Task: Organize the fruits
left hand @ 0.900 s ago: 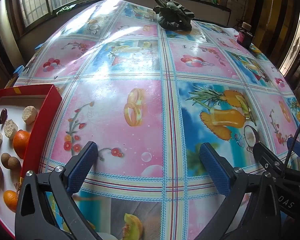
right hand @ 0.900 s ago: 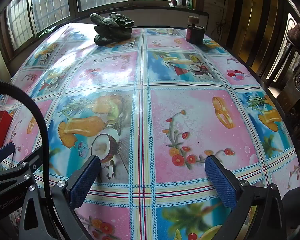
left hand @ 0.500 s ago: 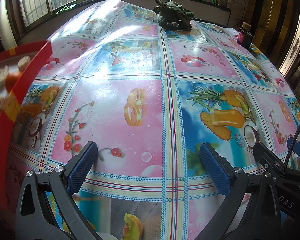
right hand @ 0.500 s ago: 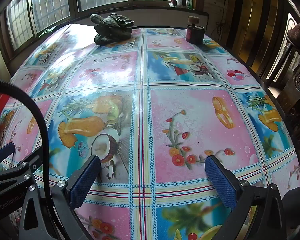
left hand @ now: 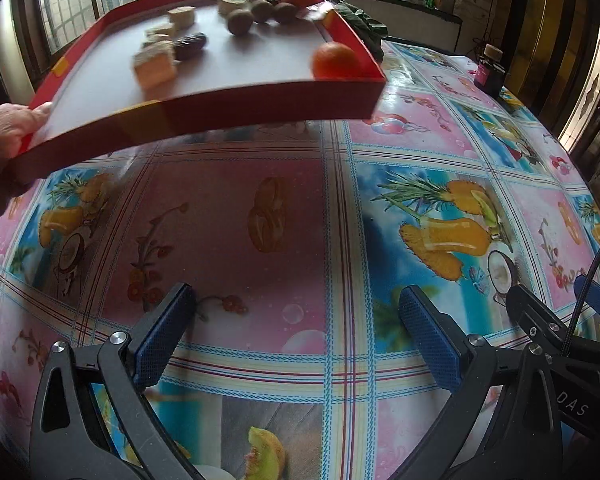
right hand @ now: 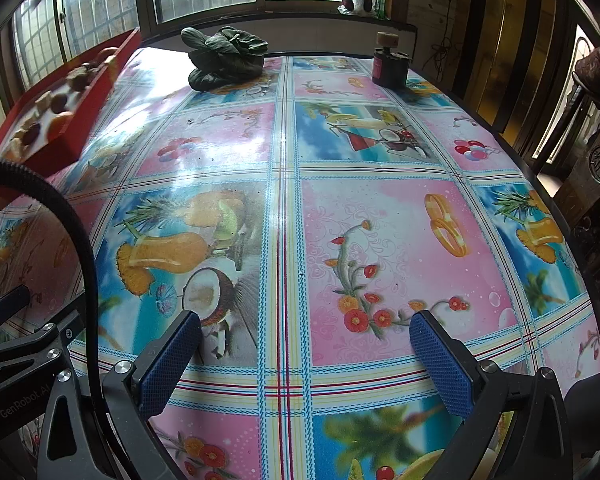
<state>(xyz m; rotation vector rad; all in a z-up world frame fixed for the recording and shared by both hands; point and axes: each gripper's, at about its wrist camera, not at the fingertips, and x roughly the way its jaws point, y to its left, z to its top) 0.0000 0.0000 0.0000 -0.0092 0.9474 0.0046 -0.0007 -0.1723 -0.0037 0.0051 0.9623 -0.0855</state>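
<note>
A red tray is held in the air above the table by a bare hand at its left corner. It tilts and carries an orange, brown round fruits, pale cubes and a dark date, all blurred. The tray also shows at the far left of the right wrist view. My left gripper is open and empty, low over the tablecloth. My right gripper is open and empty too.
The table wears a glossy fruit-print cloth. A bunch of dark green leaves lies at the far end, and a dark red jar stands to its right. Windows run behind the table; wooden furniture stands at the right.
The red tray has been lifted off the table at the left and swung up and across over the middle of the table. The fruits inside have slid. Both grippers stayed put.
</note>
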